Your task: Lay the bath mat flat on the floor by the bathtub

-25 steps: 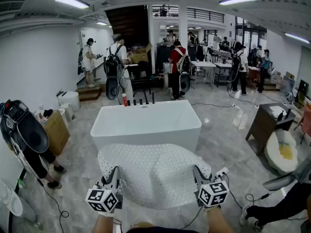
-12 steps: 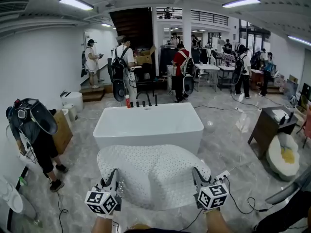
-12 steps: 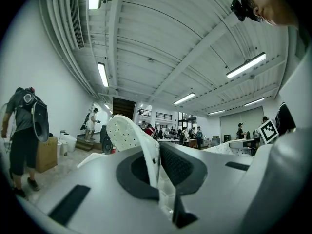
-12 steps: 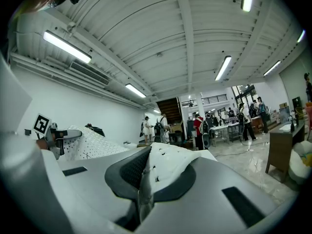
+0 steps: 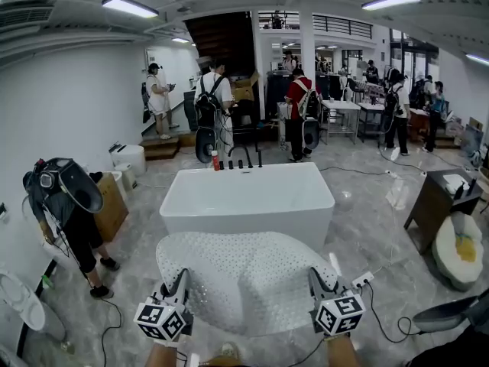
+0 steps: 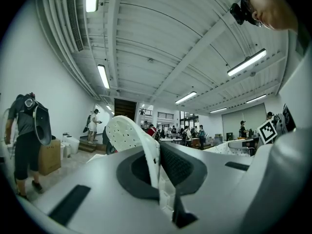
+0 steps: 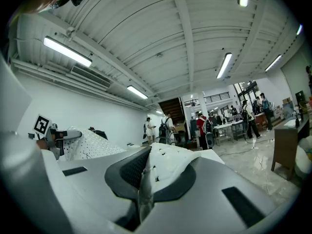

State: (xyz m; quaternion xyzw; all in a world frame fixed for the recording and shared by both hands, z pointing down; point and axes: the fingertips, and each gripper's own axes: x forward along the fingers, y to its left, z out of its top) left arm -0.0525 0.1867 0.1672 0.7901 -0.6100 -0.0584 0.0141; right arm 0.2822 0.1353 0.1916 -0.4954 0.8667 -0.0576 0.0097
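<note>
the left tool (image 5: pixel 178 283) and right tool (image 5: pixel 316 280) each grasp a near corner of the bath mat (image 5: pixel 244 277), held spread above the floor (image 5: pixel 367 228) before the bathtub (image 5: pixel 248 201); lowering it flat likely comes next.

Head view downward, gripper views level — mat (image 5: pixel 244 281) shared

The bath mat (image 5: pixel 241 281) is white, dotted all over with small holes. The bathtub (image 5: pixel 244 201) is plain glossy white. The floor (image 5: pixel 367 228) is grey marble with pale veining. The cubes on the left hand-held gripper (image 5: pixel 180 283) and the right hand-held gripper (image 5: pixel 314 278) bear black-and-white square markers
</note>
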